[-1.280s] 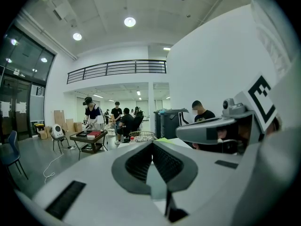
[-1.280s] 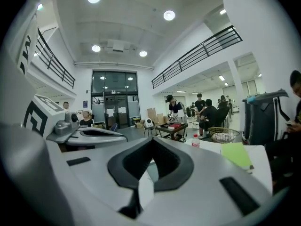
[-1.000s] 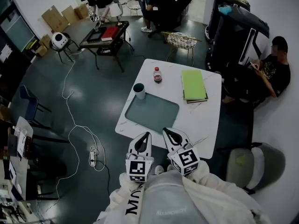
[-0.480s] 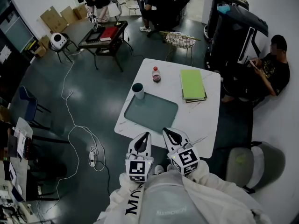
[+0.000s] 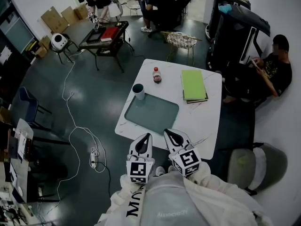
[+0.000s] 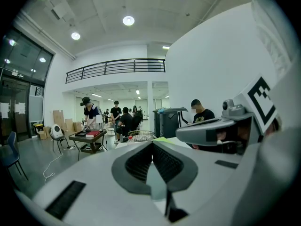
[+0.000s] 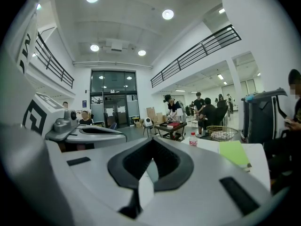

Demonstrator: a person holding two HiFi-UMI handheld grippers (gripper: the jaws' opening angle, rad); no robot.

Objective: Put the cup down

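The cup (image 5: 139, 91), dark inside with a pale wall, stands upright on the white table (image 5: 202, 121), at the far left corner of a grey-green mat (image 5: 152, 113). No gripper touches it. In the head view my left gripper (image 5: 146, 136) and right gripper (image 5: 168, 133) sit side by side close to my chest, short of the table's near edge. Both are shut with nothing between their jaws. In the left gripper view the left gripper (image 6: 152, 143) shows its jaws meeting at the tip, and so does the right gripper (image 7: 153, 140) in its own view. The cup is hidden in both gripper views.
A red-capped bottle (image 5: 156, 75) and a green notebook (image 5: 194, 85) lie on the table's far half. A person (image 5: 275, 72) sits at the right by a black machine (image 5: 237, 27). A grey stool (image 5: 257, 166), a floor cable with power strip (image 5: 94, 158) and a wire basket (image 5: 182, 40) surround the table.
The head view has drifted slightly, so the table sits a touch further left. Both grippers and the cup stay where they were.
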